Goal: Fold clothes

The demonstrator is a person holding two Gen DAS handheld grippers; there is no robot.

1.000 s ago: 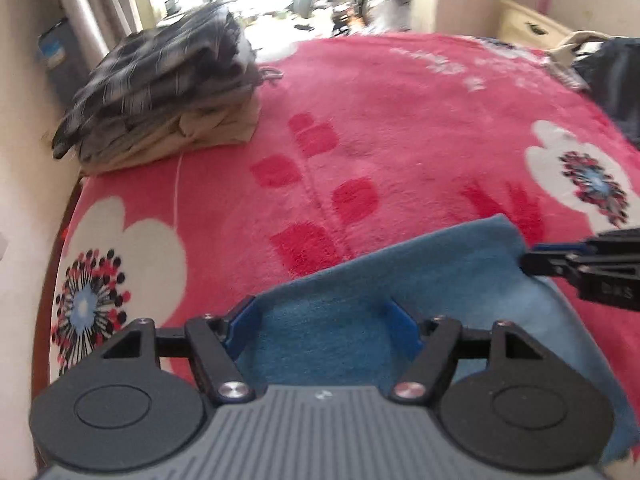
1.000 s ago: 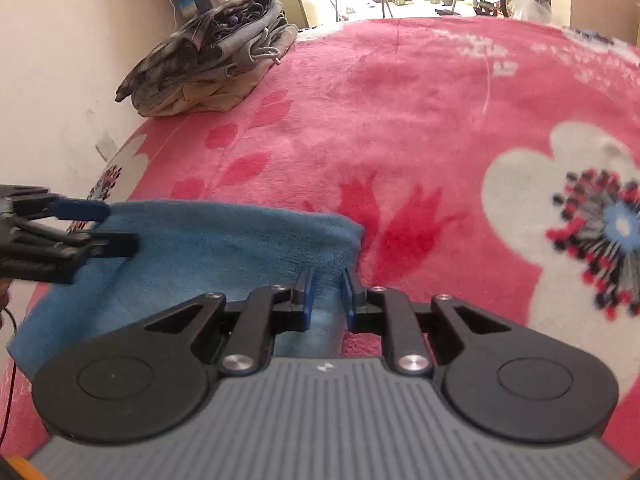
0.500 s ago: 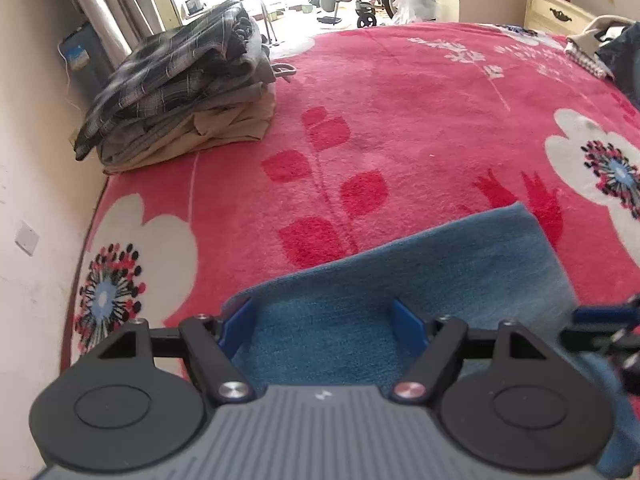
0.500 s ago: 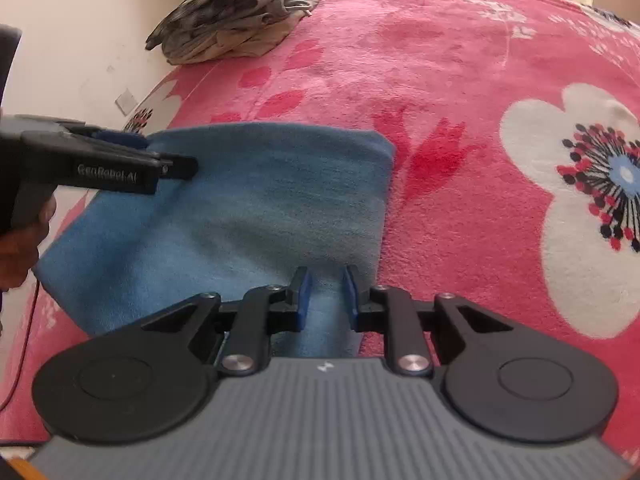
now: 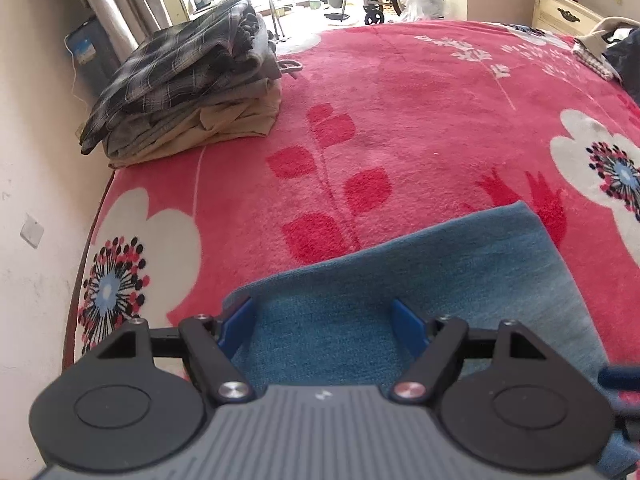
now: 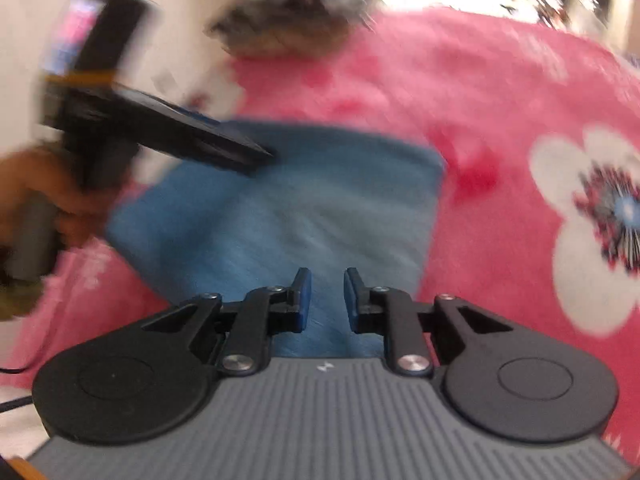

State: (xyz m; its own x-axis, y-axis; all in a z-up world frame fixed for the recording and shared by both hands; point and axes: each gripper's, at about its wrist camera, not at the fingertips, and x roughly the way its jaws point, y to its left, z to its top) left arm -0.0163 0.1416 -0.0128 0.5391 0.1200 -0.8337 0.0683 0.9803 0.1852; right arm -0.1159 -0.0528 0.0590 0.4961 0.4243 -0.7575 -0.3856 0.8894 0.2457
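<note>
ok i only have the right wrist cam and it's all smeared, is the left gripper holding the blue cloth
Observer: No. The left gripper is open, its fingers spread wide over the blue cloth, nothing pinched.
Operator: and the dark blob up top, what's that
Observer: A stack of folded clothes, with a plaid garment on top and a tan garment at the bottom.
Operator: cloth flat at the far side
Observer: Yes, its far edge lies flat on the red floral blanket.
</note>
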